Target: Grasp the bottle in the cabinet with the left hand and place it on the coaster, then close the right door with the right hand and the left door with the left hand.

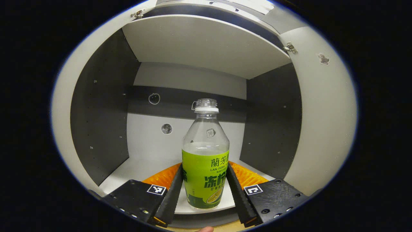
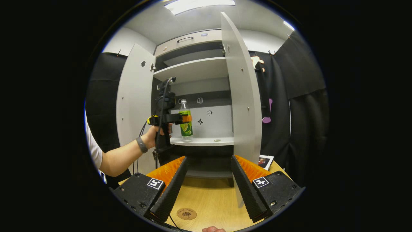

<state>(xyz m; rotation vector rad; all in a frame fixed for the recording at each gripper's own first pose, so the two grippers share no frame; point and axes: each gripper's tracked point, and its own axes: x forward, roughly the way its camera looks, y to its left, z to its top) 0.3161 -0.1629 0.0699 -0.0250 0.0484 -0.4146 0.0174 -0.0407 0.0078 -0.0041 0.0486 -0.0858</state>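
White cabinet (image 2: 193, 69) with dark inner walls stands at the back of a wooden table (image 2: 212, 199), both doors swung open. Bottle (image 1: 205, 151), green label, clear cap, sits upright on the middle shelf (image 2: 206, 140), near its front edge. Left gripper (image 1: 205, 185) is around the label: both fingers appear to touch the bottle's sides, so it looks gripped, base on or barely off the shelf; cannot tell which. Right gripper (image 2: 208, 182) hangs open and empty over the table, well back from the cabinet. Coaster (image 2: 186, 213) lies near the table's front edge, just ahead of the right gripper. Step in hand, as judged: lifting out. Advice: keep the grip firm at label height, raise straight until clear of the shelf, draw out level between the left door (image 2: 133, 103) and right door (image 2: 239, 93), keep the bottle upright since liquid will slosh.
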